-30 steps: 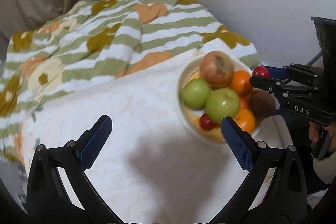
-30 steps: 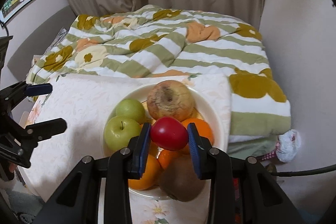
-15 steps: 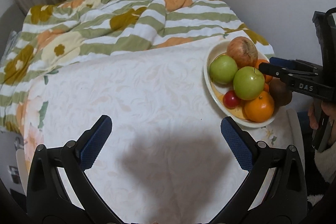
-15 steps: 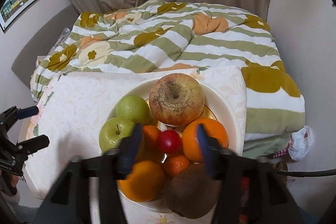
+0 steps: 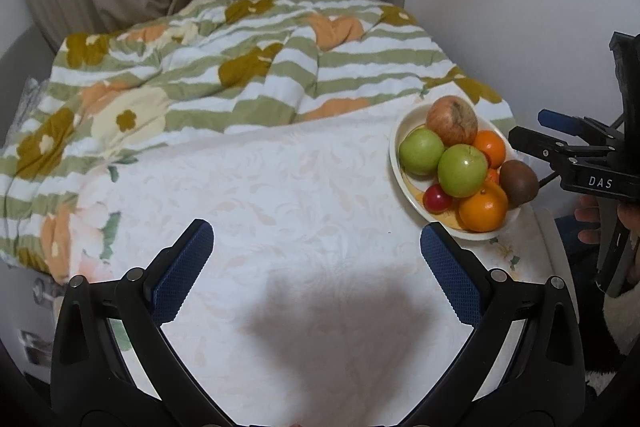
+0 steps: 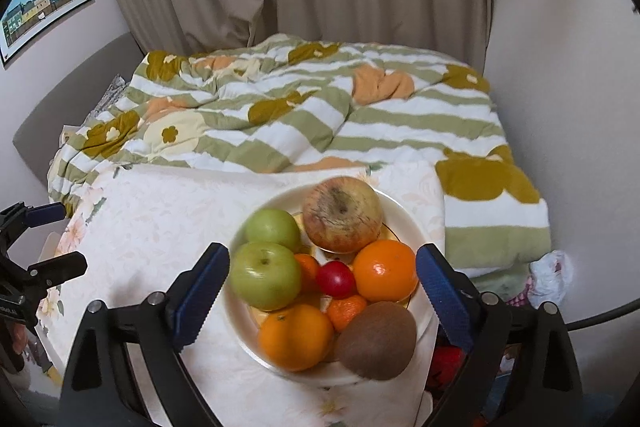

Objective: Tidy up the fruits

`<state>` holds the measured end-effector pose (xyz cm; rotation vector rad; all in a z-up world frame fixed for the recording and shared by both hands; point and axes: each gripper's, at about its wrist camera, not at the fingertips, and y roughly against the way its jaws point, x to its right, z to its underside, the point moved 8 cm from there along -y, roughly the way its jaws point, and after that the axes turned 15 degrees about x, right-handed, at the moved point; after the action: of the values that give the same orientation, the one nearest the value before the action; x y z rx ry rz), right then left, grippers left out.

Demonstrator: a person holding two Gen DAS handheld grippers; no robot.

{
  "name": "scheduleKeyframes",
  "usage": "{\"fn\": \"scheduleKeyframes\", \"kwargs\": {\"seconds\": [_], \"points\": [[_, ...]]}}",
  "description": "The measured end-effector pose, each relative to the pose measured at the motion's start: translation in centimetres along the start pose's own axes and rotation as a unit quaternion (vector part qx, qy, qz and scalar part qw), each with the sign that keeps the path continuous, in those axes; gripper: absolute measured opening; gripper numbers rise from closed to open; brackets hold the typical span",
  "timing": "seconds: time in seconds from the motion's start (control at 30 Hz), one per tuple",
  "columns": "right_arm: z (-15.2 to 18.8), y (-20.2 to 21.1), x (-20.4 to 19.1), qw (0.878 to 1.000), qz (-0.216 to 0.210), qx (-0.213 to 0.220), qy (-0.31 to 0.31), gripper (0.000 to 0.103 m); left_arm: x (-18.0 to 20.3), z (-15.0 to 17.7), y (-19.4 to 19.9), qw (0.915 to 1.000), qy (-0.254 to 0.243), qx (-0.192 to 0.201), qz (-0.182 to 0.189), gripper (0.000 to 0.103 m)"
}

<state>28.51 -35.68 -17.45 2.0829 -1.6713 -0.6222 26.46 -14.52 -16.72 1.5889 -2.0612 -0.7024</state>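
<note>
A cream plate (image 6: pixel 404 211) near the table's right edge holds a blotchy red apple (image 6: pixel 342 213), two green apples (image 6: pixel 266 275), oranges (image 6: pixel 386 271), a kiwi (image 6: pixel 376 339) and a small red fruit (image 6: pixel 336 279) lying among them. My right gripper (image 6: pixel 322 255) hovers just above the plate. Its jaws are opening wide and the pads touch nothing. In the left wrist view the plate (image 5: pixel 400 131) sits far right, with the right gripper (image 5: pixel 532 127) beside it. My left gripper (image 5: pixel 316 227) is open and empty over bare tablecloth.
The white floral tablecloth (image 5: pixel 280 187) covers the table. A green-striped flowered duvet (image 6: pixel 320 115) lies on the bed behind it, with curtains beyond. A wall stands close on the right. A person's hand (image 5: pixel 592 223) holds the right gripper. A plastic bag (image 6: pixel 552 275) lies on the floor.
The right gripper let go of the small red fruit, which now rests in the plate. Its jaws spread wide and it drew back. The left gripper moved left, away from the plate.
</note>
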Motion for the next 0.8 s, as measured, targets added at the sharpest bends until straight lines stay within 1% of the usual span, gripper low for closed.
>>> {"fn": "scheduleKeyframes", "kwargs": {"seconds": [0.1, 0.17, 0.23, 0.3, 0.4, 0.5, 0.67, 0.8], "points": [[-1.0, 2.1, -2.0, 1.000, 0.007, 0.013, 0.010, 0.093, -0.9, -0.6, 2.3, 0.9999, -0.002, 0.012, 0.000, 0.103], [-1.8, 3.7, -3.6, 1.000, 0.009, 0.020, 0.012, 0.093, -1.8, -1.2, 4.1, 0.9997, 0.000, 0.022, -0.007, 0.103], [-2.6, 5.2, -5.0, 0.999, 0.009, 0.030, 0.008, 0.093, -2.6, -1.8, 6.1, 0.9992, 0.006, 0.038, -0.012, 0.103], [-3.4, 6.8, -6.4, 0.999, 0.018, 0.038, 0.001, 0.093, -3.6, -2.4, 8.1, 0.9981, 0.011, 0.056, -0.021, 0.103], [-4.3, 8.9, -8.5, 0.998, 0.031, 0.051, -0.012, 0.093, -5.6, -3.4, 11.5, 0.9941, 0.030, 0.095, -0.043, 0.103], [-4.7, 10.2, -10.0, 0.997, 0.051, 0.053, -0.014, 0.093, -7.1, -3.8, 14.0, 0.9903, 0.042, 0.119, -0.057, 0.103], [-4.5, 11.7, -12.0, 0.995, 0.071, 0.062, 0.000, 0.093, -8.8, -3.5, 16.5, 0.9865, 0.045, 0.135, -0.080, 0.103], [-4.0, 12.4, -12.7, 0.995, 0.078, 0.065, -0.005, 0.093, -9.4, -2.9, 17.4, 0.9850, 0.043, 0.139, -0.092, 0.103]]}}
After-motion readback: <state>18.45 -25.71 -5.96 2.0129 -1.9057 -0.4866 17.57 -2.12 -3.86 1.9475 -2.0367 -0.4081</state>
